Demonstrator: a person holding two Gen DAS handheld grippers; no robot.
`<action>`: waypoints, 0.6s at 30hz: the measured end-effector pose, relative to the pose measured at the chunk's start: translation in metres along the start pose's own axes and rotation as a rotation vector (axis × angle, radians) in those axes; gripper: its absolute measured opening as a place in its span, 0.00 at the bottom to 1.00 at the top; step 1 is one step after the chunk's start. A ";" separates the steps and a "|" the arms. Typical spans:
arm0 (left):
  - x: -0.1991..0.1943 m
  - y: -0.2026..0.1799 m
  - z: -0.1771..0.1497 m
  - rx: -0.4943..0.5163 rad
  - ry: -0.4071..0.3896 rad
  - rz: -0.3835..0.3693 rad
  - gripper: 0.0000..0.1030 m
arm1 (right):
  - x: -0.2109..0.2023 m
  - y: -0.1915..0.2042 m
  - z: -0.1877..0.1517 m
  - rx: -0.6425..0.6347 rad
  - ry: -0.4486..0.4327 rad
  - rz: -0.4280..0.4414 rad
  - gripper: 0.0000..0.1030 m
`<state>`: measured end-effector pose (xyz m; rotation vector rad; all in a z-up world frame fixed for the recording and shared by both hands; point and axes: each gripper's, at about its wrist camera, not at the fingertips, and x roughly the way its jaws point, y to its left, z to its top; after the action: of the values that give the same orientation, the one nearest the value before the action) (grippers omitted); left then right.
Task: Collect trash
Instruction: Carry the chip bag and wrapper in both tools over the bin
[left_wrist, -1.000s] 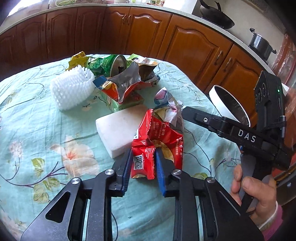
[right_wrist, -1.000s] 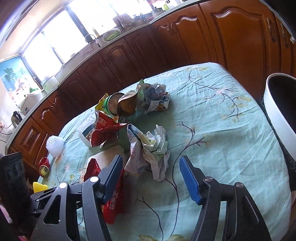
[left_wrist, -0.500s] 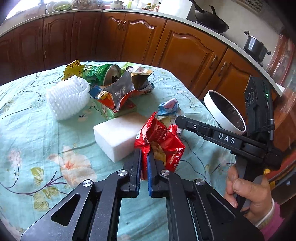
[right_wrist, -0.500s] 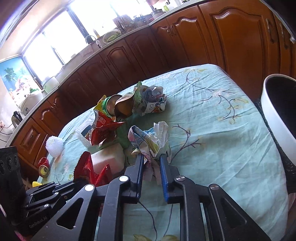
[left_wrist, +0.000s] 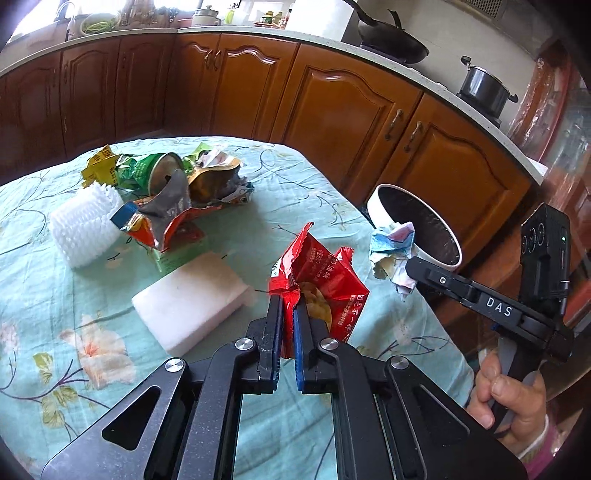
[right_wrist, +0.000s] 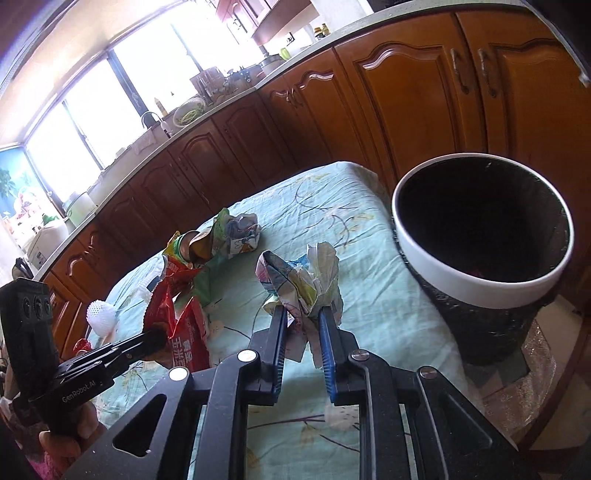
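Observation:
My left gripper (left_wrist: 288, 306) is shut on a red snack wrapper (left_wrist: 325, 280) and holds it above the table. It also shows in the right wrist view (right_wrist: 184, 332). My right gripper (right_wrist: 303, 314) is shut on a crumpled paper wad (right_wrist: 303, 277), lifted off the cloth. The wad shows in the left wrist view (left_wrist: 391, 251) in front of the bin. A white-rimmed bin with a black liner (right_wrist: 480, 291) stands off the table's right edge, also in the left wrist view (left_wrist: 384, 206).
A pile of wrappers and a green can (left_wrist: 166, 177), a white foam net (left_wrist: 85, 229) and a white foam block (left_wrist: 192, 302) lie on the flowered tablecloth (left_wrist: 55, 314). Wooden cabinets (left_wrist: 332, 110) run behind the table.
Both grippers closed on their trash and lifted it. The right gripper carried the paper wad toward the bin; the left raised the red wrapper off the table.

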<state>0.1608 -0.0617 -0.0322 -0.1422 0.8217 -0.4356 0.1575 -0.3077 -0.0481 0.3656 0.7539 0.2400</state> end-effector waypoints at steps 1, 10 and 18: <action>0.001 -0.005 0.001 0.008 -0.001 -0.007 0.04 | -0.003 -0.003 0.000 0.006 -0.005 -0.005 0.17; 0.017 -0.048 0.012 0.073 -0.006 -0.048 0.04 | -0.025 -0.026 0.000 0.034 -0.042 -0.042 0.17; 0.032 -0.068 0.021 0.097 0.008 -0.068 0.04 | -0.038 -0.043 0.003 0.055 -0.071 -0.069 0.17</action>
<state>0.1734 -0.1382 -0.0203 -0.0781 0.8036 -0.5392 0.1362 -0.3607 -0.0395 0.3978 0.7031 0.1403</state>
